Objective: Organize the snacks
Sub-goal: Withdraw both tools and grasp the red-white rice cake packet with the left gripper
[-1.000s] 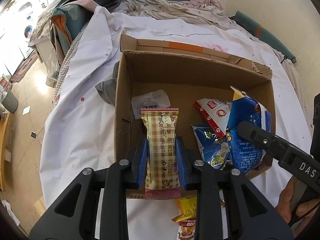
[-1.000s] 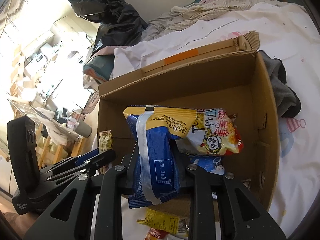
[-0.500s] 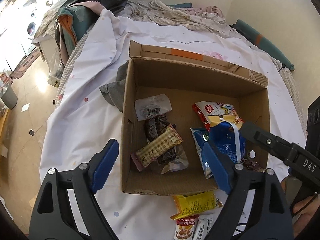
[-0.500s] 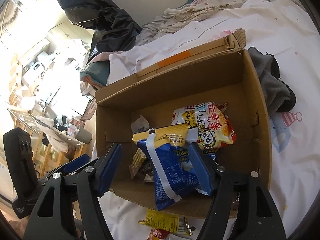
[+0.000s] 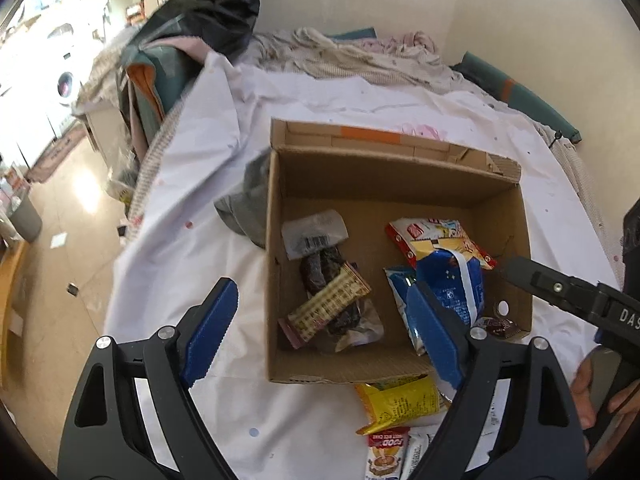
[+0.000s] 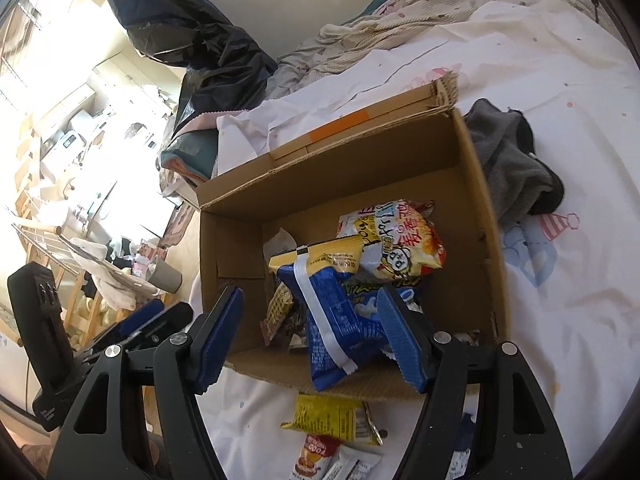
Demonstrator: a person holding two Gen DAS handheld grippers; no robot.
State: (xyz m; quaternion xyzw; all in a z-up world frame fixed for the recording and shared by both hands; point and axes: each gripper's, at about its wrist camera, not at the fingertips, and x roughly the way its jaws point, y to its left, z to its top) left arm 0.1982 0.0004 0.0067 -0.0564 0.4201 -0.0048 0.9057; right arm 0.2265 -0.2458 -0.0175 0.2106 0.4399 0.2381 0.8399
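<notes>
An open cardboard box (image 5: 276,280) stands on the white bed sheet. My left gripper (image 5: 320,288) is open above its near left part, holding nothing. Below it a plaid wafer bar (image 5: 328,308) lies across a dark wrapper (image 5: 320,268), with a white packet (image 5: 312,232) behind. My right gripper (image 6: 310,292) is open too. The blue bag (image 6: 332,316) sits between its pads without being pressed, leaning over the box's front wall (image 6: 280,372). A red-and-yellow snack bag (image 6: 396,240) lies behind it. A yellow packet (image 6: 332,416) and small sachets (image 6: 316,456) lie outside the box.
A grey cloth (image 6: 516,168) lies against the box's side. A black plastic bag (image 6: 200,40) and rumpled bedding (image 5: 360,56) are piled at the back. The bed edge drops to the floor (image 5: 60,260) on the left. A hand (image 5: 588,384) holds the right gripper's handle.
Both grippers opened and drew back and up from the box. The plaid bar fell onto the dark wrapper inside. The blue bag dropped into the box's front right part.
</notes>
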